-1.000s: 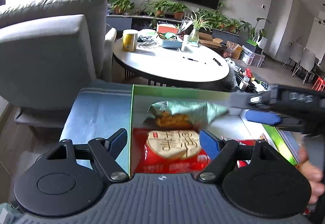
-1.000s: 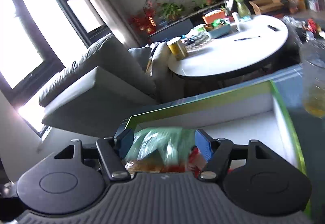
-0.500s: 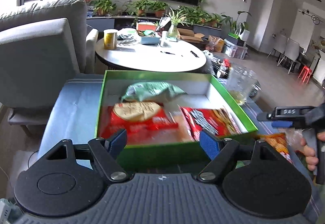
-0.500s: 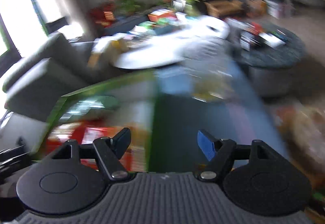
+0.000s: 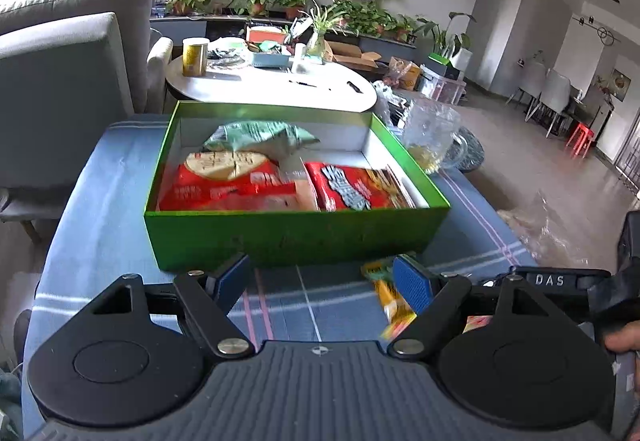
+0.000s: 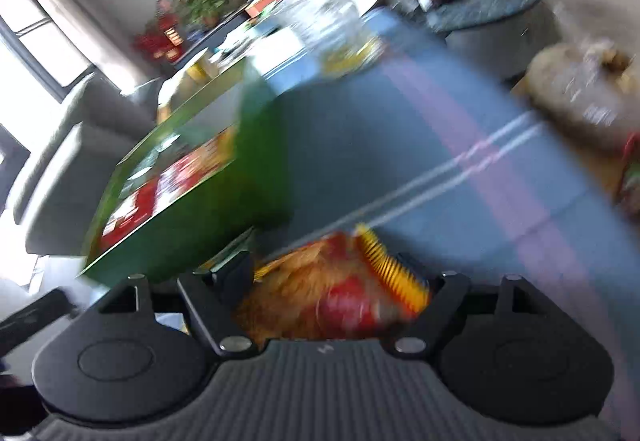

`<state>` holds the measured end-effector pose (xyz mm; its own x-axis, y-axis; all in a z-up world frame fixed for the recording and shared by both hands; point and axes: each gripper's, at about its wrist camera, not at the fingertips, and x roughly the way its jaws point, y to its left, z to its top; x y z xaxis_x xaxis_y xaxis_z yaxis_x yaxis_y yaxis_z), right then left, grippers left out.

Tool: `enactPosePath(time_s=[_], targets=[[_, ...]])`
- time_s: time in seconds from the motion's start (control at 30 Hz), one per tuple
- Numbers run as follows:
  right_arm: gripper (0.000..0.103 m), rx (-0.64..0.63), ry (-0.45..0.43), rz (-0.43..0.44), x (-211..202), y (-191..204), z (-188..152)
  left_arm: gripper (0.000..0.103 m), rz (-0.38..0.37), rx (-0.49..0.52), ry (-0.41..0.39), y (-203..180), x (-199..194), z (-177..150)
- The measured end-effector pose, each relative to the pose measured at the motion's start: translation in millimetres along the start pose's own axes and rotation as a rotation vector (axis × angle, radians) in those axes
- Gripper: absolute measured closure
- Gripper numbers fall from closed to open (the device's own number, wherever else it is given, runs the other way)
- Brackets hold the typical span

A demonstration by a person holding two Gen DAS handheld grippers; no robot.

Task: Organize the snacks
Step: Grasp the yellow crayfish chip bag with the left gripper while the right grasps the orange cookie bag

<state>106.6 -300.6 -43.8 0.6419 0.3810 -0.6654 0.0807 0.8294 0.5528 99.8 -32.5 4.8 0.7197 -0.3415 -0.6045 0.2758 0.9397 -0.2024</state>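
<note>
A green box on the blue checked cloth holds a pale green bag, a red cracker pack and a second red pack. My left gripper hovers open in front of the box with nothing between its fingers. An orange and red snack packet lies on the cloth in front of the box's right corner. My right gripper stands around it with its jaws opening, the packet between them; this view is blurred. The same packet shows beside my left gripper's right finger.
A glass mug stands by the box's far right corner. A clear bag of snacks lies at the cloth's right edge. Behind the box are a round white table and a grey sofa. A hand holds the right gripper.
The right gripper let go of the pale green bag in the box, then swung right and down onto the orange packet. The left gripper drew back from over the box.
</note>
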Motion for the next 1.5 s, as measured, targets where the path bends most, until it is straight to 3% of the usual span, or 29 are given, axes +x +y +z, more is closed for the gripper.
enactPosePath(time_s=[0.13, 0.33, 0.47, 0.7, 0.93, 1.07, 1.17, 1.27, 1.43, 1.5], targets=[[0.028, -0.065, 0.066, 0.082, 8.0, 24.2, -9.4, 0.027, 0.019, -0.015, 0.016, 4.4, -2.1, -10.3], [0.029, -0.106, 0.056, 0.086, 0.7, 33.0, -10.1, 0.027, 0.023, -0.071, 0.037, 18.2, -4.4, -23.1], [0.029, -0.092, 0.012, 0.070, -10.6, 26.8, -5.9, 0.027, -0.030, -0.064, 0.071, 14.6, -2.5, -30.4], [0.029, -0.132, -0.021, 0.048, -14.4, 30.6, -6.4, 0.027, -0.134, 0.013, 0.144, -12.7, 4.0, -43.6], [0.029, -0.139, -0.027, 0.057, -17.9, 27.4, -6.9, 0.026, -0.232, 0.193, 0.145, -50.7, -7.3, -53.6], [0.029, -0.139, -0.029, 0.066, -20.7, 28.3, -7.9, 0.026, -0.161, 0.277, 0.165, -65.7, 3.1, -59.5], [0.029, -0.146, -0.027, 0.073, -21.3, 30.2, -8.9, 0.025, -0.087, 0.283, 0.165, -64.2, 13.4, -58.5], [0.029, -0.150, -0.033, 0.077, -23.8, 29.3, -8.7, 0.025, -0.046, 0.191, 0.143, -46.6, 14.5, -47.0], [0.029, -0.129, -0.085, 0.087, -32.4, 22.3, -3.6, 0.026, 0.090, 0.013, -0.004, -9.0, 5.4, -18.3], [0.029, -0.131, -0.095, 0.089, -34.1, 21.3, -2.6, 0.026, 0.109, -0.045, -0.034, 3.0, 1.6, -13.6]])
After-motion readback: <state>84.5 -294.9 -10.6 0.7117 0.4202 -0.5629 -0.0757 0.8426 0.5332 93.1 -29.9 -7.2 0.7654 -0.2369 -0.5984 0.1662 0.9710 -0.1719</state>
